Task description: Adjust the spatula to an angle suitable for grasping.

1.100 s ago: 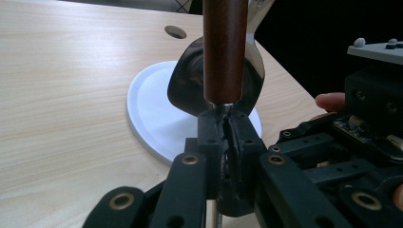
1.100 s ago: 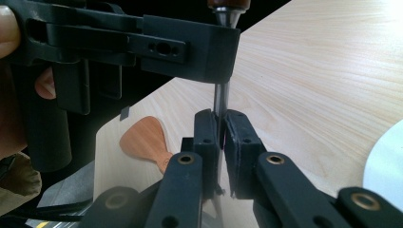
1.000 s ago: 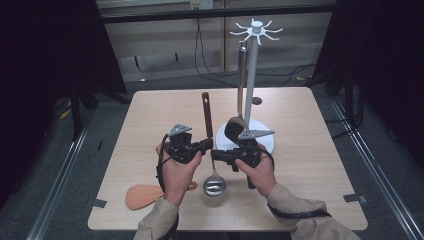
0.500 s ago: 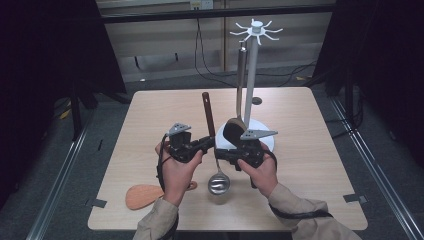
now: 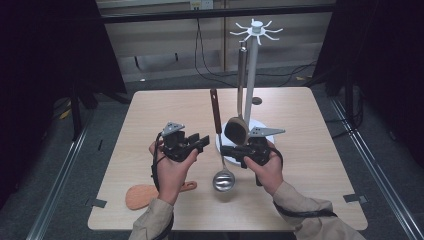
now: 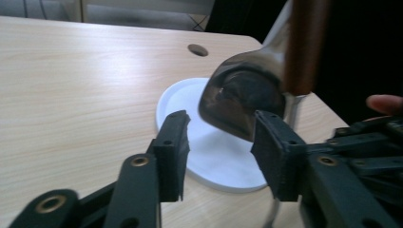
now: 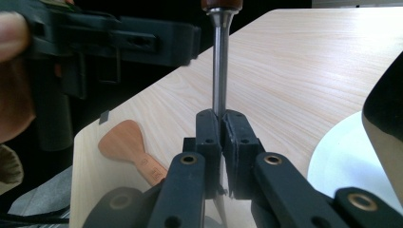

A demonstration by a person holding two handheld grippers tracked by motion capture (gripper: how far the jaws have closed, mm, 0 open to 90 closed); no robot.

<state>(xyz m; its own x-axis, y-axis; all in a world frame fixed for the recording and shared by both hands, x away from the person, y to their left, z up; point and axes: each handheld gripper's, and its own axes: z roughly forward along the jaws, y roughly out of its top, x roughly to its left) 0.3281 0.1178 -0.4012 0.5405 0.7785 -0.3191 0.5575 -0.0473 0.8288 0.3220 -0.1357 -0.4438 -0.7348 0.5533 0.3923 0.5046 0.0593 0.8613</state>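
Right gripper [image 7: 221, 124] is clamped on the ladle [image 5: 223, 176] shaft at lower centre of the high view, bowl down, handle up. Left gripper [image 6: 219, 142] has just been opening, jaws apart with nothing between them, so the handover looks done. Left to do: hang it on the rack [image 5: 255, 31] at upper centre, beside the spoon [image 5: 236, 128]; spatula [image 5: 141, 195] lies untouched at lower left.

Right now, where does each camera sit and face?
High view: above the person's side, looking down on the table; both forearms show.
Left gripper view: rides the left tongs, which have just been opening, nothing between; faces the rack's white base.
Right gripper view: rides the right tongs, shut on the ladle; faces across the table.
Shared: high and right gripper views show the wooden spatula.
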